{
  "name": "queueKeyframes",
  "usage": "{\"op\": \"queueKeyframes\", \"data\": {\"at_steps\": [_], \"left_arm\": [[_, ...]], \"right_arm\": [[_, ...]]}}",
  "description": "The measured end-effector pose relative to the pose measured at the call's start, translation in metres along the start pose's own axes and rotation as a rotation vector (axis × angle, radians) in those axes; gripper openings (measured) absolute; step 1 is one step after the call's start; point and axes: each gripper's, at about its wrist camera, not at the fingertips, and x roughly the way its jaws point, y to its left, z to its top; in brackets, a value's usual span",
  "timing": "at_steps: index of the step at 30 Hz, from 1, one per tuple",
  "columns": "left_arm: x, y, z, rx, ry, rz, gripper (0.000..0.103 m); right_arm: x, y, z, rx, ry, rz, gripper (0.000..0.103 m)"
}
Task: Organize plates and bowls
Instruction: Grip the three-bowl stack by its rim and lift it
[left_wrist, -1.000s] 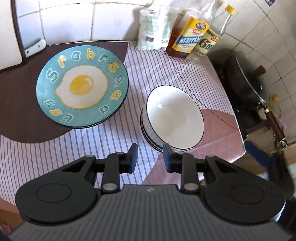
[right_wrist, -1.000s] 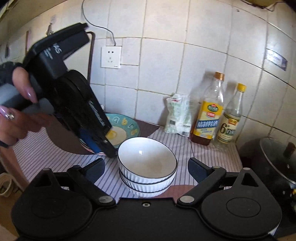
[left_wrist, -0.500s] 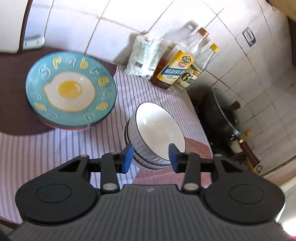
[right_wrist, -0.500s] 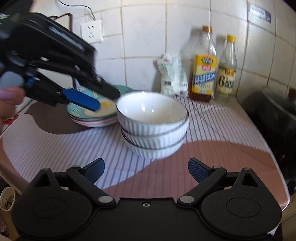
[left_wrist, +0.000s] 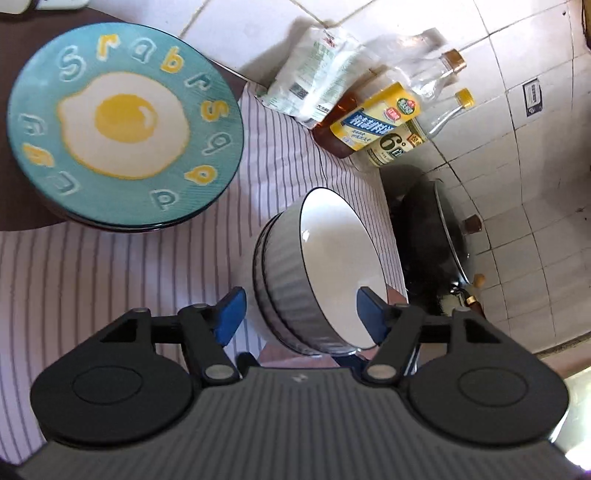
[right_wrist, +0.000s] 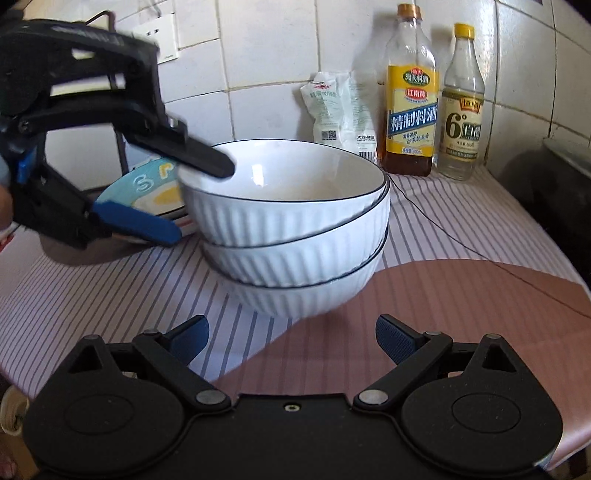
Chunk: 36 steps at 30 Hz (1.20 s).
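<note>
Three white ribbed bowls (right_wrist: 291, 221) stand stacked on the striped cloth, also seen as the bowl stack (left_wrist: 317, 273) in the left wrist view. To their left sits a teal fried-egg plate (left_wrist: 125, 125) on top of a few other plates, partly hidden in the right wrist view as the teal plate (right_wrist: 147, 181). My left gripper (left_wrist: 300, 314) is open and its jaws are opening; they straddle the top bowl's near rim, one finger over the rim, the other outside the wall, with no pad pressing. My right gripper (right_wrist: 293, 336) stands open just in front of the stack, nothing between its fingers.
Two bottles (right_wrist: 412, 92) and a white pouch (right_wrist: 340, 110) line the tiled wall behind the bowls. A black lidded wok (left_wrist: 439, 236) stands to the right, past the table's edge. A thin cable (right_wrist: 461, 243) runs across the cloth. A hand (right_wrist: 5, 206) holds the left gripper.
Both grippers have come down and closer to the bowl stack. The left jaws have widened from nearly shut and now sit around the top bowl's rim.
</note>
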Motion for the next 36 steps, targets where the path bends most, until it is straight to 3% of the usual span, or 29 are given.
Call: {"op": "queueKeyframes", "data": {"at_steps": [2, 6, 9, 13, 22, 25, 36], "left_arm": [[0.01, 0.0, 0.004, 0.016, 0.02, 0.055, 0.065], [0.021, 0.006, 0.012, 0.015, 0.031, 0.076, 0.062], [0.028, 0.007, 0.016, 0.024, 0.054, 0.065, 0.046], [0.031, 0.0, 0.017, 0.077, 0.061, 0.09, 0.047], [0.044, 0.002, 0.017, 0.019, 0.081, 0.128, 0.044], [0.045, -0.008, 0.016, 0.077, 0.095, 0.153, 0.044], [0.033, -0.022, 0.01, 0.134, 0.141, 0.185, 0.045]], "right_arm": [[0.01, -0.004, 0.0, 0.019, 0.002, 0.016, 0.099], [0.021, -0.008, 0.006, -0.001, -0.021, 0.03, 0.1], [0.027, -0.011, 0.01, 0.013, -0.019, 0.057, 0.1], [0.032, -0.006, 0.014, -0.031, -0.049, 0.061, 0.101], [0.042, -0.01, 0.021, -0.057, -0.043, 0.083, 0.103], [0.042, -0.013, 0.023, -0.044, -0.032, 0.1, 0.103], [0.029, -0.01, 0.02, -0.03, -0.035, 0.116, 0.103]]}}
